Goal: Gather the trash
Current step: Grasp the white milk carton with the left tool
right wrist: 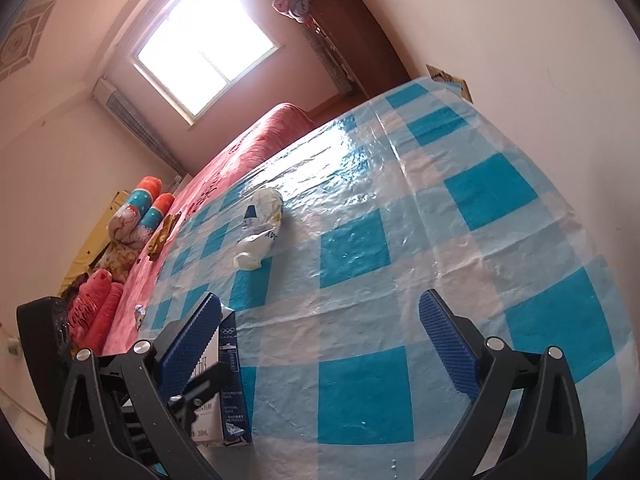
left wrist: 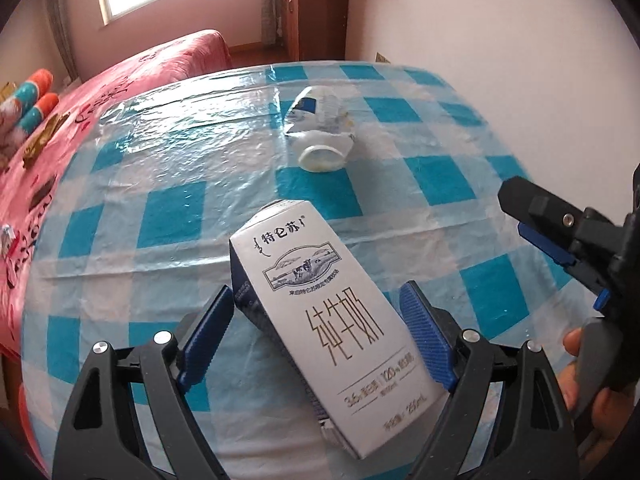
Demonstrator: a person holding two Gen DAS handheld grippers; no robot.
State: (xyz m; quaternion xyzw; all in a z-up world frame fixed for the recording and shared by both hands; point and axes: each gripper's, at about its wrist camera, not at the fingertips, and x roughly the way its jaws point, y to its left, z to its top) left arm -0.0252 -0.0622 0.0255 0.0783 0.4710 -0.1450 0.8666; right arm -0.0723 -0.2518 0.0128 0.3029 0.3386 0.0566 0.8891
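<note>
A white milk carton (left wrist: 332,312) lies on the blue-and-white checked table (left wrist: 168,216) between the fingers of my left gripper (left wrist: 320,312). The jaws stand open around it, and the right pad (left wrist: 426,332) is close to or touching its side. The carton also shows at the lower left of the right wrist view (right wrist: 228,384). A crushed white plastic bottle (left wrist: 320,132) lies farther back on the table, also in the right wrist view (right wrist: 260,228). My right gripper (right wrist: 320,344) is open and empty above the table; it shows at the right edge of the left wrist view (left wrist: 560,232).
A bed with a pink cover (left wrist: 100,92) runs along the table's left side, with pillows and rolled bedding (right wrist: 136,216) on it. A white wall (left wrist: 500,20) stands behind the table, and a wooden cabinet (left wrist: 312,8) stands at the back.
</note>
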